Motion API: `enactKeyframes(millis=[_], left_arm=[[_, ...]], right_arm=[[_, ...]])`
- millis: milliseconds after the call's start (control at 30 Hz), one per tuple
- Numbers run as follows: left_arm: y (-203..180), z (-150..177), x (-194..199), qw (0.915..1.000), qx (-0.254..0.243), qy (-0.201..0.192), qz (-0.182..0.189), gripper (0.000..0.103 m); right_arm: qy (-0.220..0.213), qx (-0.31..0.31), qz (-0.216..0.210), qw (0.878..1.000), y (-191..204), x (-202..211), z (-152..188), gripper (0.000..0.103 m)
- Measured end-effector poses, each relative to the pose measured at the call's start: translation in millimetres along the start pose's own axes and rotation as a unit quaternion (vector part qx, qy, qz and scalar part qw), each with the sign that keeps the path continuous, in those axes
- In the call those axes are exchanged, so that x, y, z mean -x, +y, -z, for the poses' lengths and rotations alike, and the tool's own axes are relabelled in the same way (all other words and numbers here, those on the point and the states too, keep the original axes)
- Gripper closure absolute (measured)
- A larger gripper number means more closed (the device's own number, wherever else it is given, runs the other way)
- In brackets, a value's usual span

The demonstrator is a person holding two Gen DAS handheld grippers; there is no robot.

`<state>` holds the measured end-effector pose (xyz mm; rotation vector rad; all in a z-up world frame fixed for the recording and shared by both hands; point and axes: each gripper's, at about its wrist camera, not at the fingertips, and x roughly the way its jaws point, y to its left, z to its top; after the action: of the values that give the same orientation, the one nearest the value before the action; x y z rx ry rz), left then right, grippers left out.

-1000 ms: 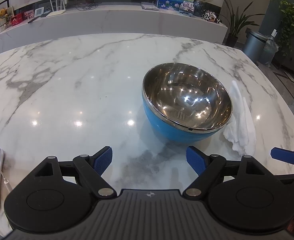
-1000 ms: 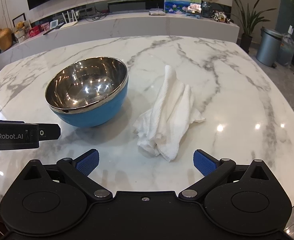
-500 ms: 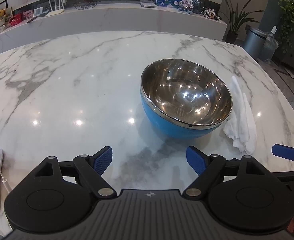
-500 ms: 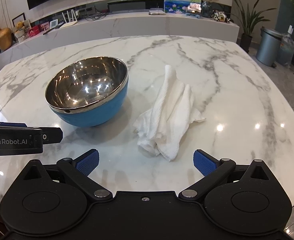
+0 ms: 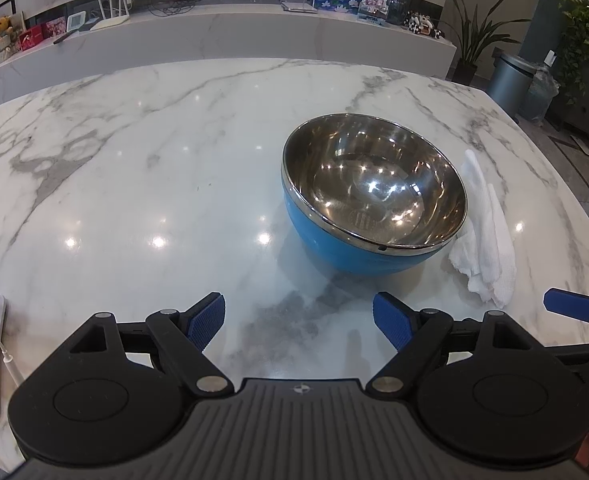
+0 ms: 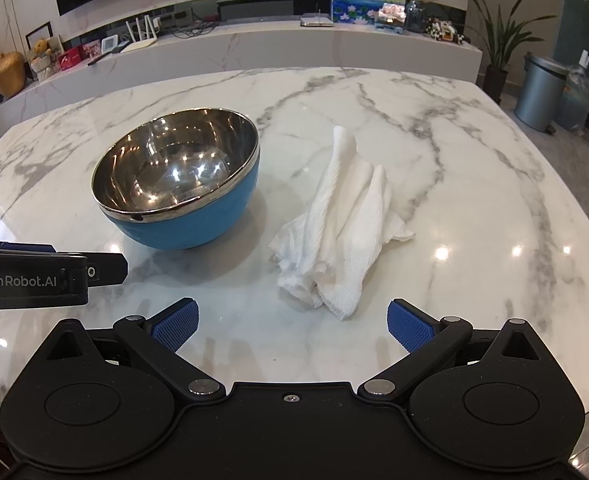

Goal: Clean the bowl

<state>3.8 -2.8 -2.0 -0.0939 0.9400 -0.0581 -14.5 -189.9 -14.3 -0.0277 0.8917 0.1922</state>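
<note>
A white marble table (image 6: 474, 208) with grey veins is seen up front, and a long marble ledge (image 6: 254, 46) is set behind it. The ledge is cluttered with a router (image 6: 142, 36), a water-lily painting (image 6: 368, 2) and a teddy bear (image 6: 40, 54), while a grey bin (image 6: 538, 92) and a potted plant (image 6: 498, 40) are parked off right.

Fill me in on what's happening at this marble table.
A person holds a two-finger gripper in each hand, set to clean a bowl. The left gripper and the right gripper are both open and empty, poised above the near edge of the marble table. The blue bowl with its steel inside sits upright, untouched. A crumpled white cloth lies beside it, right in front of the right gripper. Nothing has been picked up; wiping has not begun.
</note>
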Motion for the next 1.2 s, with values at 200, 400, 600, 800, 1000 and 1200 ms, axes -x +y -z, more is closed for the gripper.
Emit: enactKeyframes(millis=[200,400,600,800,1000,1200], left_arm=[[0,0,1,1.0000,-0.002,0.000,0.000,0.022],[0,0,3,1.0000,-0.004,-0.004,0.004,0.022],[-1,-3,6,0.9999,-0.006,-0.009,0.007,0.022],[2,-8,10,0.9999,-0.003,-0.013,0.009,0.022],[11,-12,11,0.9993,0.025,-0.005,0.027,0.022],[15,-17,16,0.9988,0.032,-0.004,0.037,0.022]], right_arm=[[0.000,0.001,-0.001,1.000,1,0,0,0.001],[0.001,0.002,0.001,1.000,0,-1,-1,0.001],[0.002,0.008,0.002,1.000,2,-1,-1,0.001],[0.001,0.020,0.006,1.000,2,-2,-4,0.001],[0.001,0.025,0.008,1.000,1,-2,-6,0.001],[0.008,0.028,0.010,1.000,-1,-5,-9,0.001]])
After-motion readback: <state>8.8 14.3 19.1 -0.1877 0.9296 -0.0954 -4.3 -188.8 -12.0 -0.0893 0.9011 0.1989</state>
